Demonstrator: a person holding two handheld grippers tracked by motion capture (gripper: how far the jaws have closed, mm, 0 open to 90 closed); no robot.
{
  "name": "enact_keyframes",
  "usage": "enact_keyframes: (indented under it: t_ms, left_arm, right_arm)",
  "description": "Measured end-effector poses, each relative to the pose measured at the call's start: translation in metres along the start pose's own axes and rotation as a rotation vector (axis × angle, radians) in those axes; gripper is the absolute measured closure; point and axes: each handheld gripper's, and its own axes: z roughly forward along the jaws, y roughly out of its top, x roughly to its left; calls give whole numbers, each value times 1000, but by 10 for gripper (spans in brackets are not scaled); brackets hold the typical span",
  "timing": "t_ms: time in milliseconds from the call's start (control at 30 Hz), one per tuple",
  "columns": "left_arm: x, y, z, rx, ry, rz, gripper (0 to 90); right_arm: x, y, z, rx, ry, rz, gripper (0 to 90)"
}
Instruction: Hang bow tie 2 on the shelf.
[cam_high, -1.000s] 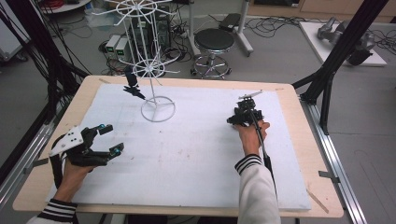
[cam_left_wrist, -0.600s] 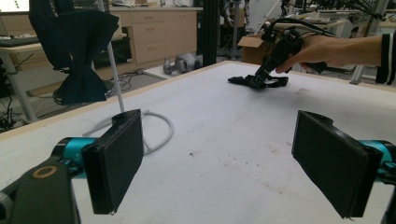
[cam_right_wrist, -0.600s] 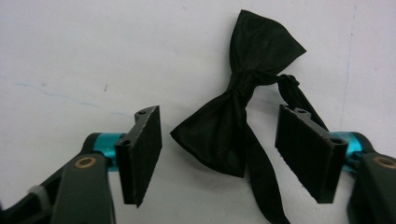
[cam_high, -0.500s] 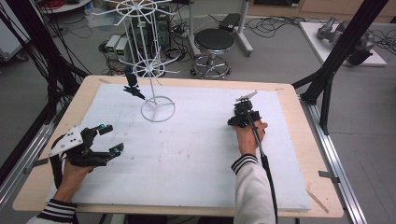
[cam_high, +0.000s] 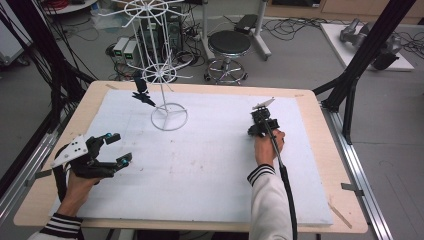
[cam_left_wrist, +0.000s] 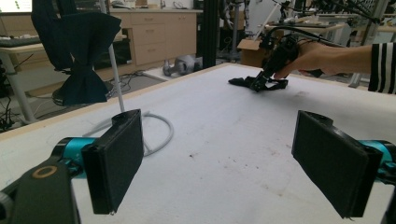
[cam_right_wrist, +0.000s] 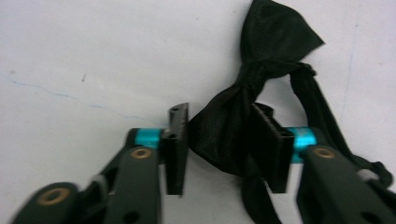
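Note:
A black bow tie (cam_right_wrist: 275, 37) lies on the white mat (cam_high: 215, 165) at the right. My right gripper (cam_right_wrist: 220, 112) points down at it, and its jaws press one wing of the tie from both sides. In the high view the right gripper (cam_high: 256, 129) stands tip-down on the mat under the hand. From the left gripper view, that bow tie (cam_left_wrist: 240, 81) spreads out beside the right gripper (cam_left_wrist: 268, 84). My left gripper (cam_high: 121, 147) rests at the mat's left edge, open and holding nothing, its jaws (cam_left_wrist: 224, 140) wide apart.
A white wire rack (cam_high: 161, 75) stands on a ring base (cam_high: 170, 119) at the back left of the mat. A second black bow tie (cam_high: 142, 95) hangs from it, seen close in the left gripper view (cam_left_wrist: 81, 51). A stool (cam_high: 229, 45) stands beyond the table.
The right hand and its gripper have shifted slightly on the mat at the bow tie. The left gripper has stayed where it was.

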Motion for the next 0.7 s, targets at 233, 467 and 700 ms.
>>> enact_keyframes:
  t_ms: [233,467,700]
  left_arm:
    - [0,0,0,-1,-2,-3,173]
    - [0,0,0,1,-1,2,173]
    - [0,0,0,-4,3,-1,173]
  right_arm:
    - [-5,-1,-4,13,2,2,807]
    - [-5,-1,-6,17,22,-13,810]
    - [-4,-1,-9,-8,51,-36,809]
